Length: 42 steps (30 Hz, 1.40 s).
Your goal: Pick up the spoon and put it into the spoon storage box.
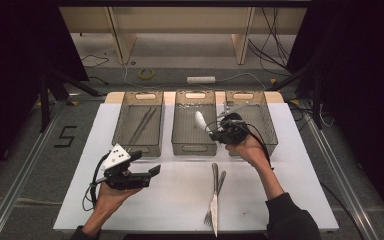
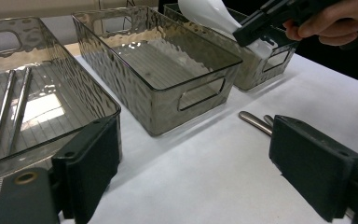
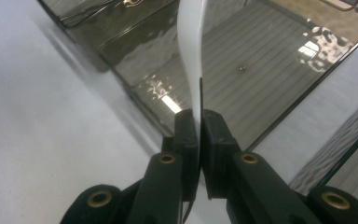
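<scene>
Left gripper (image 1: pixel 156 170) held low over the white worktop (image 1: pixel 180 200) at the near left, palm under it, pointing right — jaws spread wide, nothing between them. Three smoked, see-through plastic bins with cut-out handles stand in a row at the far edge: left bin (image 1: pixel 125 130) holds two long thin metal pieces, middle bin (image 1: pixel 182 145) has a ribbed bare floor, right bin (image 1: pixel 270 130) sits behind the right hand. Right gripper (image 1: pixel 206 126) raised over the middle bin's right rim, wrist bent, pointing left — jaws pressed together, pinching the handle of a white plastic spoon (image 1: pixel 200 120); its bowl sticks out above the middle bin. On the worktop near the front, three steel pieces lie close together: a knife (image 1: pixel 214 210), a fork (image 1: pixel 209 216), one more handle alongside.
</scene>
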Tool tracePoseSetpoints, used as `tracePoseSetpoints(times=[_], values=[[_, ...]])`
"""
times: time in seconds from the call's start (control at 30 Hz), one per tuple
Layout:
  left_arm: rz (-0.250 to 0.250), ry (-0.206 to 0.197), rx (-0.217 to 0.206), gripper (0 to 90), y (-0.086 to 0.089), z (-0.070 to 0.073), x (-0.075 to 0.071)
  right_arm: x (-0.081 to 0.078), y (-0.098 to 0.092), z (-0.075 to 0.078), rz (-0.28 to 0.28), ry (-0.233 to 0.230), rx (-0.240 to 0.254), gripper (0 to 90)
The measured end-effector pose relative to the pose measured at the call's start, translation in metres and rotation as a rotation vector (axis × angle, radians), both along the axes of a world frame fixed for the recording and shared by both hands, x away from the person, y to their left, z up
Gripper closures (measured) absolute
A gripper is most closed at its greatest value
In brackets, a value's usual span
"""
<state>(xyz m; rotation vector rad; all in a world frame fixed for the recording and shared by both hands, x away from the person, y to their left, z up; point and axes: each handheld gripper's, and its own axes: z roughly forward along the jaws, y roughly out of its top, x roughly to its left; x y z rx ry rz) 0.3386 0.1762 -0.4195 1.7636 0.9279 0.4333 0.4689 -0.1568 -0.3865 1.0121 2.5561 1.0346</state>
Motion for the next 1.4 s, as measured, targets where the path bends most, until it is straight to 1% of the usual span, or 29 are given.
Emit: tracePoseSetpoints(times=[0.23,0.5,0.57,0.9,0.97,1.4], values=[[0.005,-0.002,-0.010,15.5,0.001,0.000,0.000,0.014,0.013,0.002,-0.049,0.007,0.016,86.4],[0.008,-0.001,-0.017,15.5,0.002,0.001,0.000,0.027,0.028,-0.001,-0.071,0.015,0.023,86.4],[0.011,-0.002,-0.025,15.5,0.002,0.001,0.000,0.030,0.032,-0.001,-0.076,0.014,0.024,86.5],[0.012,-0.006,-0.027,15.4,0.001,0.002,-0.001,0.039,0.043,-0.003,-0.108,0.021,0.023,86.4],[0.012,-0.006,-0.026,15.5,0.002,0.001,-0.001,0.040,0.045,-0.004,-0.113,0.028,0.027,86.5],[0.017,-0.007,-0.028,15.4,0.002,0.002,-0.001,0.051,0.056,-0.008,-0.131,0.049,-0.003,86.4]])
